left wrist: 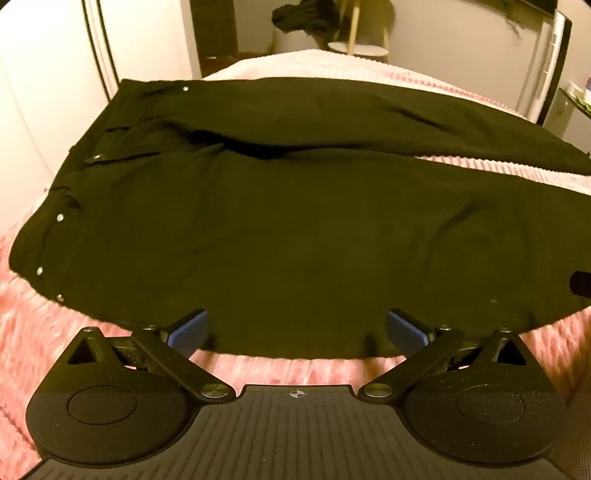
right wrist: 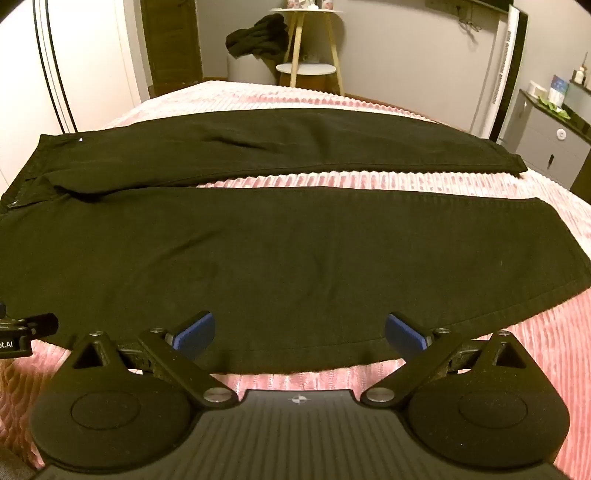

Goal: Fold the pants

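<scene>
Black pants (left wrist: 280, 240) lie spread flat across a bed covered by a pink ribbed bedspread (right wrist: 535, 369), waistband to the left and both legs running to the right. The two legs lie side by side, near and far, with a narrow strip of pink showing between them toward the hems. Small metal rivets (left wrist: 60, 218) dot the pocket area at the left end of the garment.

Left claw (left wrist: 297, 328) hovers at the near edge of the near leg, its blue-padded fingers (left wrist: 188, 328) spread wide and gripping nothing. Right claw (right wrist: 299, 330) sits farther right along the same near edge, its blue pads (right wrist: 406, 330) likewise spread wide and empty. From the right wrist view, part of the left tool juts in at the far left, just above the bedspread.

Beyond the far end of the bed, a heap of dark clothing (right wrist: 258, 35) rests beside a small round wooden-legged stand (right wrist: 306, 68). A grey cabinet (right wrist: 546, 144) stands along the right wall.
</scene>
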`<move>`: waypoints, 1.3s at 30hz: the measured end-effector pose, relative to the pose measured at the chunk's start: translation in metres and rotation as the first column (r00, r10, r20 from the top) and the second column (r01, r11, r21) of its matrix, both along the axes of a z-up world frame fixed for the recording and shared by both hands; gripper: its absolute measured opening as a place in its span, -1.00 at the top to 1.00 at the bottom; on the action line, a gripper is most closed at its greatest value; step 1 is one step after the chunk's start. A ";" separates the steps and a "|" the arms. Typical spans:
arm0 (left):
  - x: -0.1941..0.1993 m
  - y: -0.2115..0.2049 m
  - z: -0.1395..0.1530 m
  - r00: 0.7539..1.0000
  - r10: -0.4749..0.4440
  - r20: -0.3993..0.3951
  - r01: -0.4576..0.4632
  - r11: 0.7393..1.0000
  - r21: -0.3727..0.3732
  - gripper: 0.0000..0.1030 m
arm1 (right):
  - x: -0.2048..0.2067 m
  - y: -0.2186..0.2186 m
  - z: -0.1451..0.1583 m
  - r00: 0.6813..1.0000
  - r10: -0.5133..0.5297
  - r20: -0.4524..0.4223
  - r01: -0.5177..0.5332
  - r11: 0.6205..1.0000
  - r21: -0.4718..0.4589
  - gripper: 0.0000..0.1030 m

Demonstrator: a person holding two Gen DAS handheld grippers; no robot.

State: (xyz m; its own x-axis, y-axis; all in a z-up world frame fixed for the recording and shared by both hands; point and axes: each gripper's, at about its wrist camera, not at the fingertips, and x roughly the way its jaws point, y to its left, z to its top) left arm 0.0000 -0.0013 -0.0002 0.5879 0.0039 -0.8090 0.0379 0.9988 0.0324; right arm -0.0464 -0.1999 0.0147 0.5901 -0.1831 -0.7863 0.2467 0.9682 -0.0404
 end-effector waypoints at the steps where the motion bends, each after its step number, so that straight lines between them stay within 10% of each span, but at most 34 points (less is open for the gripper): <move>1: 0.000 -0.001 0.000 1.000 -0.005 0.000 0.005 1.000 0.005 -1.00 | 0.000 0.000 0.000 1.000 0.000 -0.001 0.000 1.000 0.000 -0.92; 39: 0.006 0.006 -0.012 0.998 0.039 -0.058 -0.040 0.999 -0.014 -1.00 | 0.001 -0.005 -0.002 1.000 -0.010 -0.011 0.011 0.999 0.033 -0.92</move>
